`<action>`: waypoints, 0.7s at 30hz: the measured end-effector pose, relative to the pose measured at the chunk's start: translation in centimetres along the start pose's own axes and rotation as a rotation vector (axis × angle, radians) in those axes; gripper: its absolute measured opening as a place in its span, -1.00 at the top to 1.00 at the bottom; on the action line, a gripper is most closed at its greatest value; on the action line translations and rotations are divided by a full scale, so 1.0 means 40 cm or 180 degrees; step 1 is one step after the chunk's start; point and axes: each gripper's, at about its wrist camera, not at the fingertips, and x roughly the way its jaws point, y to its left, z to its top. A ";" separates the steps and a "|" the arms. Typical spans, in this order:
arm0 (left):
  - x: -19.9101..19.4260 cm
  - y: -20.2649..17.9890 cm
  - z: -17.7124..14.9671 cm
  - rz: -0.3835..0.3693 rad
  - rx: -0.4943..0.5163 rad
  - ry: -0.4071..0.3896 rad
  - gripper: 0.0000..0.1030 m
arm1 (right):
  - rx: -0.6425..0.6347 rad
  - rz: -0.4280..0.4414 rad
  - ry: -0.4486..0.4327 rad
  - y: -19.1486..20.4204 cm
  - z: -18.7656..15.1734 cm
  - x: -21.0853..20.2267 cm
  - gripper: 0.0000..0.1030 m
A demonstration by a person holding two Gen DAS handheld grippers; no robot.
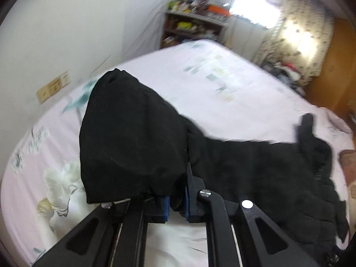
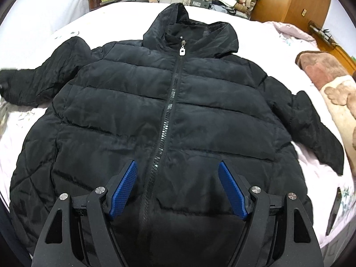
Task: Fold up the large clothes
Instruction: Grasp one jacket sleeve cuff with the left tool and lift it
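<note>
A black hooded puffer jacket [image 2: 178, 102] lies face up and zipped on the bed, hood at the far end, both sleeves spread to the sides. My right gripper [image 2: 178, 178] is open and empty above the jacket's lower front, one blue pad on each side of the zipper [image 2: 165, 122]. In the left wrist view, my left gripper [image 1: 176, 198] is shut on the end of the jacket's left sleeve [image 1: 133, 138] and holds it lifted above the sheet; the cuff drapes over the fingers.
The bed has a pale pink printed sheet [image 1: 222, 77]. A brown and cream blanket [image 2: 333, 84] lies at the bed's right edge. A cluttered shelf [image 1: 193, 24] stands by the white wall. A wooden wardrobe [image 2: 296, 2] and piled clothes are beyond the bed.
</note>
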 end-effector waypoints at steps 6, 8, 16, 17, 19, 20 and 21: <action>-0.172 -0.175 0.057 -0.0584 0.0327 -0.0232 0.81 | 0.0098 0.0020 -0.0124 -0.046 -0.020 -0.065 -0.46; -0.219 -0.261 0.065 -0.0819 0.0488 -0.0256 0.81 | 0.0165 0.0027 -0.0171 -0.067 -0.028 -0.087 -0.46; -0.250 -0.574 0.034 -0.1535 0.1008 -0.0128 0.81 | 0.0495 0.0003 -0.0267 -0.181 -0.063 -0.130 -0.46; -0.234 -0.613 0.022 -0.1600 0.1059 -0.0071 0.81 | 0.0529 -0.0008 -0.0271 -0.194 -0.067 -0.130 -0.46; -0.214 -0.680 -0.005 -0.1713 0.1120 0.0037 0.81 | 0.0600 -0.0025 -0.0285 -0.223 -0.075 -0.129 -0.46; -0.199 -0.711 -0.022 -0.1765 0.1146 0.0099 0.81 | 0.0630 -0.0029 -0.0287 -0.234 -0.078 -0.128 -0.46; -0.182 -0.740 -0.039 -0.1803 0.1163 0.0164 0.81 | 0.0674 -0.0029 -0.0283 -0.248 -0.081 -0.124 -0.46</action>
